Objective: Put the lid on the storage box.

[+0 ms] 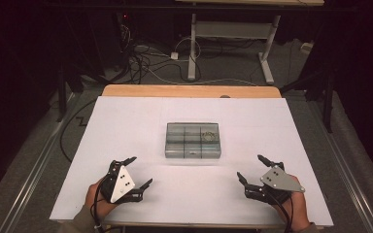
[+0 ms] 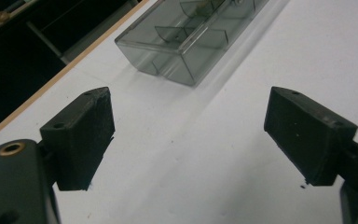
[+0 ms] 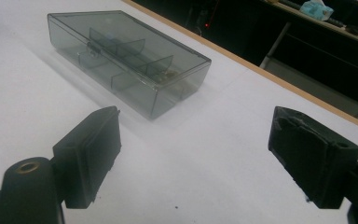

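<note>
A smoky clear plastic compartment box (image 1: 193,140) lies closed in the middle of the white table sheet (image 1: 126,121). Small metallic bits sit in its far right compartment (image 1: 208,135). My left gripper (image 1: 137,171) rests near the front left, held by a hand, jaws wide apart and empty. My right gripper (image 1: 253,168) rests near the front right, also open and empty. In the left gripper view the box (image 2: 191,42) lies ahead beyond the left gripper (image 2: 189,135). In the right gripper view the box (image 3: 126,58) lies ahead to the left of the right gripper (image 3: 196,156).
The white sheet covers a wooden table whose edge (image 1: 189,91) shows at the back. Beyond it stand a desk frame (image 1: 233,34) and loose cables (image 1: 145,63) on the floor. Dark floor surrounds both sides.
</note>
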The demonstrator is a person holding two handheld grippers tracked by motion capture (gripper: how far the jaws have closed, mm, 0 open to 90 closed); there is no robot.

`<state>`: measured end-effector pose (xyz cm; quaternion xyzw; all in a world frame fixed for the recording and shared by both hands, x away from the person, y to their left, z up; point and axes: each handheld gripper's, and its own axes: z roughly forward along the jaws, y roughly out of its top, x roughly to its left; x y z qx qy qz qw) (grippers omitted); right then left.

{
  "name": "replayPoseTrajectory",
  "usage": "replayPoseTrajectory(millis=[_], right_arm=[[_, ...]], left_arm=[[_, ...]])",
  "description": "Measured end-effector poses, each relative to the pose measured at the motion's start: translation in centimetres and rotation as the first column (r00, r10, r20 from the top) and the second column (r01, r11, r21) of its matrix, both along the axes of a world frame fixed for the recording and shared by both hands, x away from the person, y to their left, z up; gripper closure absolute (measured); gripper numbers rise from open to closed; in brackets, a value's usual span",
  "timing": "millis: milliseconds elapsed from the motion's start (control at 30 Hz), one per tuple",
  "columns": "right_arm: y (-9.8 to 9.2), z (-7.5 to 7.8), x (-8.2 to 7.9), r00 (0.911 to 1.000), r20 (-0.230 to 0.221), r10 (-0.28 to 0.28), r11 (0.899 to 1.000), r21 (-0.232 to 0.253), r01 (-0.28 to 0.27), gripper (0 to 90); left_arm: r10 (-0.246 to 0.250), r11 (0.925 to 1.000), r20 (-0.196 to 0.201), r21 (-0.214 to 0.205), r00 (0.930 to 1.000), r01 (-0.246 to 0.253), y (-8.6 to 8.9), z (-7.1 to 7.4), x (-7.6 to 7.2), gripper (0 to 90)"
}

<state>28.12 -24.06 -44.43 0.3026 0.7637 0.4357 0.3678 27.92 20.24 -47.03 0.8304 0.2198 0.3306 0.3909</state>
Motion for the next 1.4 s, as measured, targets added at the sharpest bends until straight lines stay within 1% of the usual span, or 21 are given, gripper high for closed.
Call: replayPoseTrajectory(millis=[100, 233, 267, 333, 400, 467, 500, 600, 700, 733, 767, 867, 967, 1033, 1133, 1233, 1400], right_arm=[[-0.5, -0.2, -0.1, 0.9999, 0.002, -0.011, 1.0, -0.001, 0.011, 17.2], [-1.3, -0.6, -0.2, 0.9991, -0.002, -0.043, 0.999, 0.005, 0.043, 17.2], [-1.4, -0.8, -0.2, 0.9987, 0.001, -0.052, 0.999, -0.003, 0.052, 17.2], [-1.8, -1.1, -0.2, 0.9975, 0.001, -0.071, 0.997, -0.014, 0.071, 17.2], [-2.3, -1.6, -0.3, 0.9971, -0.009, -0.076, 0.997, -0.008, 0.075, 17.2], [-2.7, -1.9, -0.3, 0.9961, -0.019, -0.086, 0.996, -0.01, 0.086, 17.2], [-2.8, -2.0, -0.3, 0.996, -0.024, -0.086, 0.996, -0.004, 0.086, 17.2], [-3.0, -2.1, -0.3, 0.9955, -0.032, -0.089, 0.996, 0.009, 0.09, 17.2], [-2.8, -2.1, -0.4, 0.9963, -0.031, -0.081, 0.997, 0.014, 0.081, 17.2], [-2.8, -2.1, -0.4, 0.997, -0.024, -0.074, 0.997, 0.005, 0.074, 17.2], [-2.7, -2.1, -0.5, 0.9971, -0.024, -0.073, 0.997, 0.008, 0.073, 17.2], [-2.7, -1.9, -0.6, 0.9974, -0.022, -0.069, 0.997, 0.019, 0.069, 17.2], [-2.7, -1.8, -0.7, 0.9978, -0.007, -0.066, 0.998, 0.021, 0.066, 17.2], [-2.6, -1.8, -0.6, 0.9976, -0.013, -0.068, 0.997, 0.024, 0.069, 17.2], [-2.6, -1.9, -0.5, 0.9979, -0.016, -0.063, 0.998, 0.017, 0.063, 17.2], [-2.6, -1.9, -0.5, 0.998, -0.018, -0.061, 0.998, 0.015, 0.062, 17.2], [-2.7, -1.9, -0.6, 0.998, -0.013, -0.062, 0.998, 0.014, 0.062, 17.2]], left_arm=[[0.013, 0.9999, -0.017, 0.0, 0.9998, -0.013, 0.5, -0.3, 0.0, 14.9], [0.034, 0.9994, -0.035, 0.001, 0.9988, -0.034, 1.3, -0.7, 0.0, 14.9], [0.04, 0.9992, -0.041, 0.002, 0.9983, -0.04, 1.5, -0.8, 0.0, 14.9], [0.047, 0.9989, -0.061, -0.004, 0.997, -0.048, 1.9, -1.0, 0.1, 14.9], [0.057, 0.9984, -0.081, 0.0, 0.995, -0.057, 2.2, -1.3, 0.0, 14.9], [0.065, 0.9978, -0.104, -0.005, 0.9925, -0.066, 2.6, -1.5, 0.0, 14.9], [0.068, 0.9976, -0.108, -0.004, 0.9918, -0.069, 2.7, -1.5, -0.1, 14.9], [0.077, 0.9968, -0.112, -0.014, 0.9907, -0.079, 3.0, -1.5, -0.1, 14.9], [0.075, 0.997, -0.103, -0.011, 0.9919, -0.076, 2.9, -1.3, -0.2, 14.9], [0.073, 0.9972, -0.098, -0.01, 0.9925, -0.074, 2.8, -1.3, -0.2, 14.9], [0.071, 0.9972, -0.095, -0.015, 0.9929, -0.073, 2.8, -1.2, -0.3, 14.9], [0.071, 0.9974, -0.095, -0.008, 0.993, -0.072, 2.8, -1.3, -0.2, 14.9], [0.074, 0.997, -0.096, -0.016, 0.9926, -0.076, 2.9, -1.3, -0.3, 14.9], [0.076, 0.997, -0.094, -0.011, 0.9926, -0.077, 2.9, -1.3, -0.3, 14.9], [0.075, 0.9968, -0.097, -0.02, 0.9924, -0.077, 2.9, -1.3, -0.2, 14.9], [0.072, 0.9972, -0.099, -0.013, 0.9925, -0.073, 2.7, -1.3, -0.2, 14.9], [0.077, 0.9967, -0.096, -0.017, 0.9925, -0.079, 2.8, -1.2, -0.2, 14.9]])
